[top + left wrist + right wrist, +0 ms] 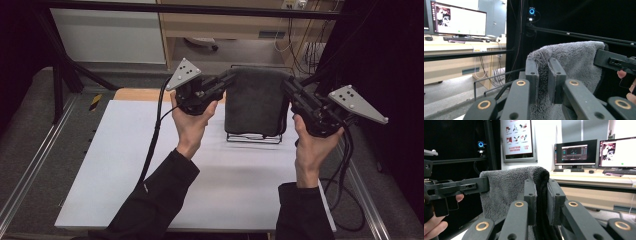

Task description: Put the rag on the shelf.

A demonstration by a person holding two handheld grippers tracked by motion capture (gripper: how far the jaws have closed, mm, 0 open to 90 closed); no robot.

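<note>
- Left gripper [231, 76]: jaws narrow, clamped on the top left corner of the towel [256, 100].
- Right gripper [289, 82]: jaws narrow, clamped on the top right corner of the towel.
- Towel: grey, draped over a wire rack [252, 137], hanging between both grippers.
- Rack: stands on the white table [150, 165], far side.

One grey towel [257, 100], one wire rack [253, 137]
</note>
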